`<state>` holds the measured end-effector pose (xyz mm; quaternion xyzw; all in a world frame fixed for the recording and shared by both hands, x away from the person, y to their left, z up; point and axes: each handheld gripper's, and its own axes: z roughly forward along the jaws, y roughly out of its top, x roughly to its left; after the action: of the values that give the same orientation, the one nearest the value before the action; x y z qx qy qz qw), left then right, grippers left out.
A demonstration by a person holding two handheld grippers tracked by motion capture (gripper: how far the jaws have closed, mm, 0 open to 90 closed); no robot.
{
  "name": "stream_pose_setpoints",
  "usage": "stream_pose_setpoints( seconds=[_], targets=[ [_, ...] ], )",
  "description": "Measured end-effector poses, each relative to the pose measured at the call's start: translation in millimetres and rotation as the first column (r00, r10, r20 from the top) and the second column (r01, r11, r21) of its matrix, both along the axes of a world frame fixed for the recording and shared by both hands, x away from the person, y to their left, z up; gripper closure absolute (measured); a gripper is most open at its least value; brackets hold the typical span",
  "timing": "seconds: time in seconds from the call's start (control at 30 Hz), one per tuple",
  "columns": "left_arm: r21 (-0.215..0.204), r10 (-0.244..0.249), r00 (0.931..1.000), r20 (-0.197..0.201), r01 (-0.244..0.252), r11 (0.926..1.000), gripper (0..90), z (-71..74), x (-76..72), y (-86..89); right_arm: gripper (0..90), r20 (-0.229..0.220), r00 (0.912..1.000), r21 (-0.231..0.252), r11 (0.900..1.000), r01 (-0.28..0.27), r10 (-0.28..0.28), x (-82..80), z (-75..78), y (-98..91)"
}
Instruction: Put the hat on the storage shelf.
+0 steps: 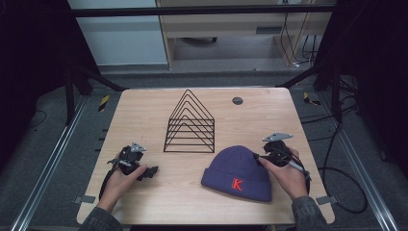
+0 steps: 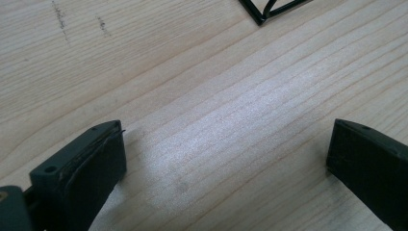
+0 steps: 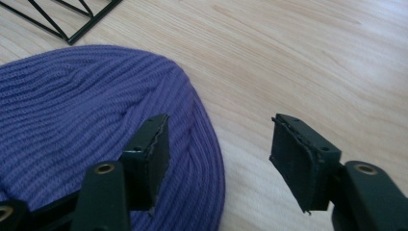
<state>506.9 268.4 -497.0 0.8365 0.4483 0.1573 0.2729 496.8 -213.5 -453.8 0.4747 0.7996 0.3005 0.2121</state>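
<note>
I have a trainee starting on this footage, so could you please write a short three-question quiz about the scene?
1. What letter is on the purple beanie?
2. True or false: the wire rack stands beyond the beanie.
3. The right claw is: A) shut on the beanie, B) open, one jaw over the beanie's edge, C) holding the rack.

Key: 1. A red K. 2. True. 3. B.
</note>
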Motion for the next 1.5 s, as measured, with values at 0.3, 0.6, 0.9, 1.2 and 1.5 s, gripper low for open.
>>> stream_pose_setpoints(
  seconds=[0.3,0.6,0.9,1.2,1.5],
  targets=[
    [0.000,-0.007,1.0000,-0.001,0.007,1.0000,0.0,-0.1,0.9,0.0,42.9,-0.066,0.9952,-0.049,0.9959,-0.076,0.072,23.3,5.7,18.1],
    [0.000,-0.007,1.0000,-0.002,0.007,1.0000,0.0,0.0,1.0,-0.2,55.2,-0.139,0.9861,-0.003,0.9957,-0.092,0.091,44.7,3.1,24.5],
    [-0.003,-0.007,1.0000,-0.002,0.007,1.0000,0.0,-0.2,1.2,-0.2,53.1,-0.211,0.9724,-0.005,0.9946,-0.103,0.100,56.6,-12.0,36.8],
    [-0.002,-0.008,1.0000,0.000,0.008,1.0000,0.0,-0.2,1.6,-0.3,71.6,-0.251,0.9596,-0.033,0.9896,-0.140,0.127,56.4,-18.0,44.3],
    [0.003,-0.001,1.0000,-0.007,0.001,1.0000,0.0,0.4,2.0,-0.9,80.7,-0.171,0.9751,0.014,0.9899,-0.141,0.141,41.9,2.7,40.0]
  ],
)
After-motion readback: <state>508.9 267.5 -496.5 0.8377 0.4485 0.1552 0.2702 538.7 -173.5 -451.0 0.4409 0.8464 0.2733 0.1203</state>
